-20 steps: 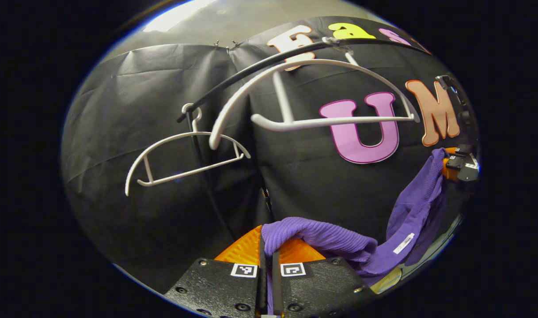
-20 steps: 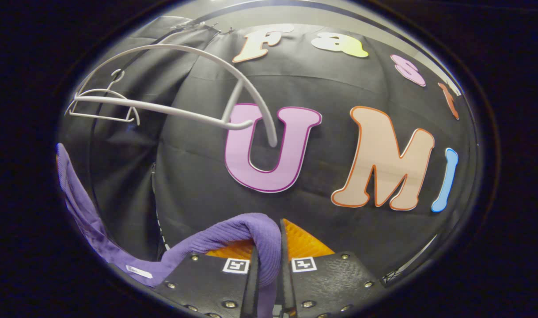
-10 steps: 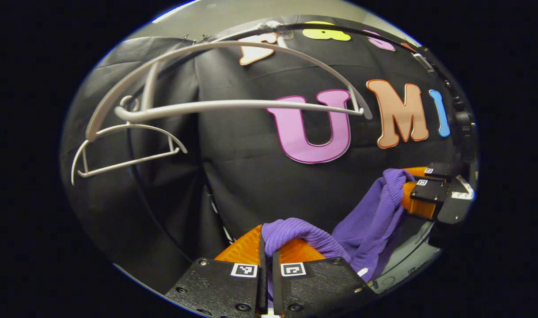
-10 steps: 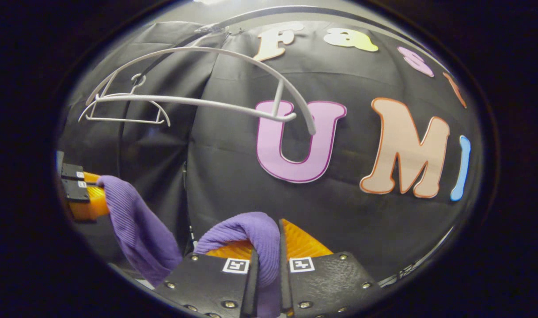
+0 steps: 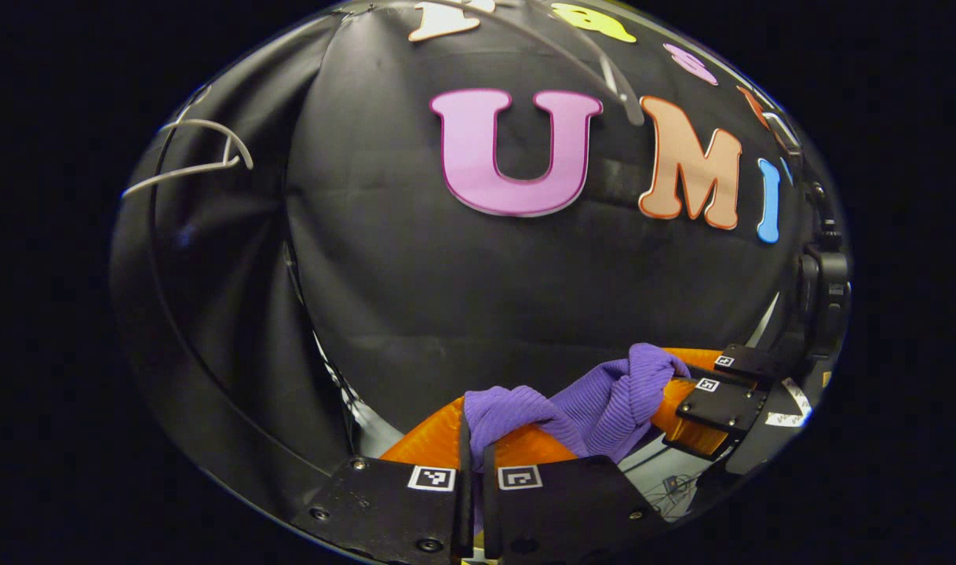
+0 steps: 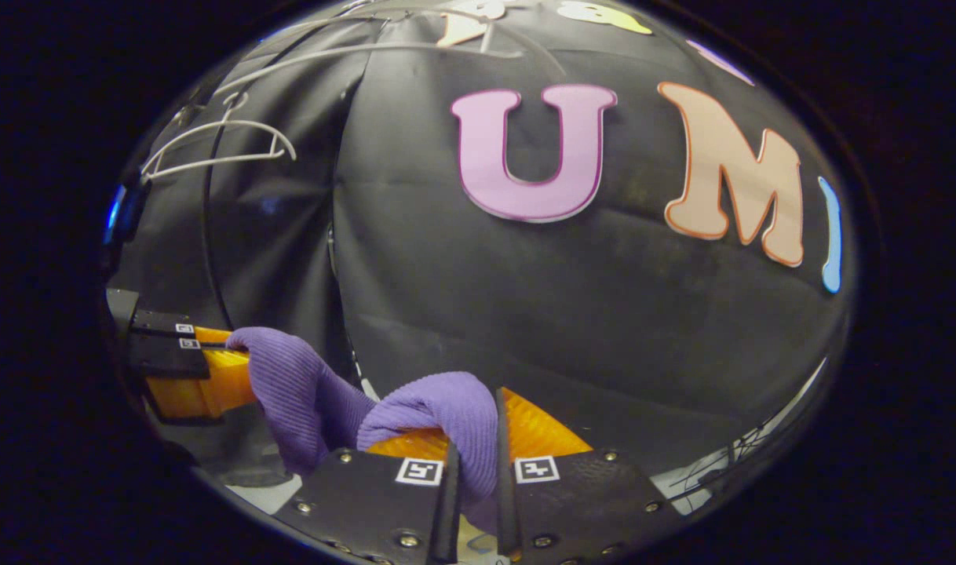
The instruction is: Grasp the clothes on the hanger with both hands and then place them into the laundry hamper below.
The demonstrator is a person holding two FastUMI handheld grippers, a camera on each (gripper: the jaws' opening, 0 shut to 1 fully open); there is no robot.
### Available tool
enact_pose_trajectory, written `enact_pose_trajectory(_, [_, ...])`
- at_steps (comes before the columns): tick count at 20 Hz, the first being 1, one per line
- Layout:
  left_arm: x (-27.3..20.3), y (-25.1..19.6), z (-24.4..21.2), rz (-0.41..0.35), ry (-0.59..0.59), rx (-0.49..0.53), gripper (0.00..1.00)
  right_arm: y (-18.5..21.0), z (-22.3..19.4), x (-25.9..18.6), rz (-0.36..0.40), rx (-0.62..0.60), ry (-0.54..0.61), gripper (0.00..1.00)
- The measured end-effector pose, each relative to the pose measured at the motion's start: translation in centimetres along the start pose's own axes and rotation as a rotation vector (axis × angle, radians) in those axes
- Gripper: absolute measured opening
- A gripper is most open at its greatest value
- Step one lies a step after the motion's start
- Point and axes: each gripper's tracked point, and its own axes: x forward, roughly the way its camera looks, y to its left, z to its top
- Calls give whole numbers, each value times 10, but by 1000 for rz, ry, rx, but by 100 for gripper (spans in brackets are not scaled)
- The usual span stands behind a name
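Black cloth walls the booth behind everything. Nearest in the left gripper view, the left gripper (image 5: 474, 439) is clamped on a fold of the purple ribbed garment (image 5: 596, 396), which runs rightward to the right gripper (image 5: 694, 388), itself pinching the cloth. In the right gripper view, the right gripper's fingers (image 6: 446, 502) squeeze another fold. Farther back, a bare white hanger (image 6: 211, 149) hangs from a dark rail (image 6: 211, 259), well apart from the garment.

You've got two hand-held grippers: left hand-held gripper (image 5: 473, 439), right hand-held gripper (image 6: 475, 439). One purple garment (image 6: 439, 412) between them. Two white hangers: far hanger (image 6: 211, 145), near hanger (image 6: 384, 49). One black rail (image 6: 208, 235).
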Motion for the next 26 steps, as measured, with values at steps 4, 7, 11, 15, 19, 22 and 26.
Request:
enact_pose_trajectory(4, [18,-10,-46,-48,118,-6,6,1,-54,11,4,-6,125,19])
enact_pose_trajectory(7, [28,-15,-80,-38,205,-8,10,2,-86,18,22,5,226,19])
enact_pose_trajectory(11, [33,-17,-107,-52,266,-56,29,12,-132,14,49,0,360,24])
enact_pose_trajectory(15, [32,-18,-116,-61,280,-57,33,16,-149,13,53,7,403,29])
enact_pose_trajectory(19, [27,-19,-120,-67,300,-70,33,16,-151,9,54,3,410,29])
enact_pose_trajectory(22, [27,-21,-121,-69,302,-79,34,17,-151,9,50,11,405,29])
enact_pose_trajectory(26, [24,-19,-120,-75,285,-74,33,14,-144,8,32,13,373,29])
